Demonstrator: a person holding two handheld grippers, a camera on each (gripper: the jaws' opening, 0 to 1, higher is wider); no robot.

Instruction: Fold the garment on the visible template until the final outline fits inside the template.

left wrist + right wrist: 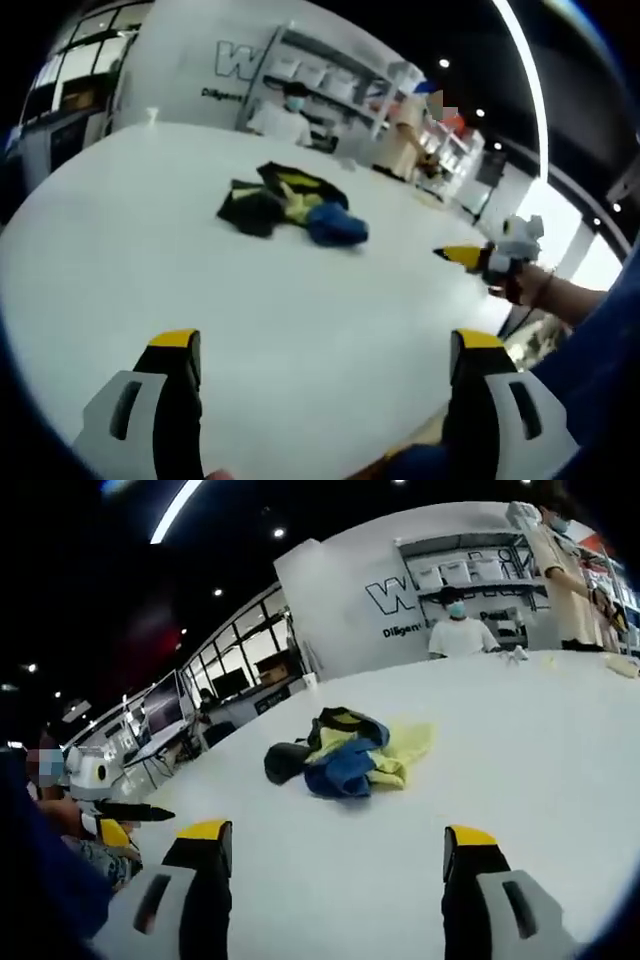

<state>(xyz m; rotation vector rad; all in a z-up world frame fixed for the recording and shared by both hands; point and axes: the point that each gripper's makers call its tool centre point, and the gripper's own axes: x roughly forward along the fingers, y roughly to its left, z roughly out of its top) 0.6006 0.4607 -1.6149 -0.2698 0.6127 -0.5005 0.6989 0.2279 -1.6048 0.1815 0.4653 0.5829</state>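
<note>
While your left gripper (325,355) and right gripper (335,845) both hover with jaws wide and holding nothing, the garment (290,205) sits crumpled on the white bench (120,250), well ahead of both sets of jaws, untouched.

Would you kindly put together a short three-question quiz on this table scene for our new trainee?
1. True or false: the crumpled black, yellow and blue fabric garment lies folded flat and neat on the white round table.
2. Multiple choice: the left tongs are A) open and empty, B) shut on the garment, C) resting on the garment.
3. Fill the gap: in the left gripper view the right tongs come in from the ____ side.

Key:
1. False; it sits in a bunched heap.
2. A.
3. Right; their state cannot be told there, though the right gripper view shows them open.
</note>
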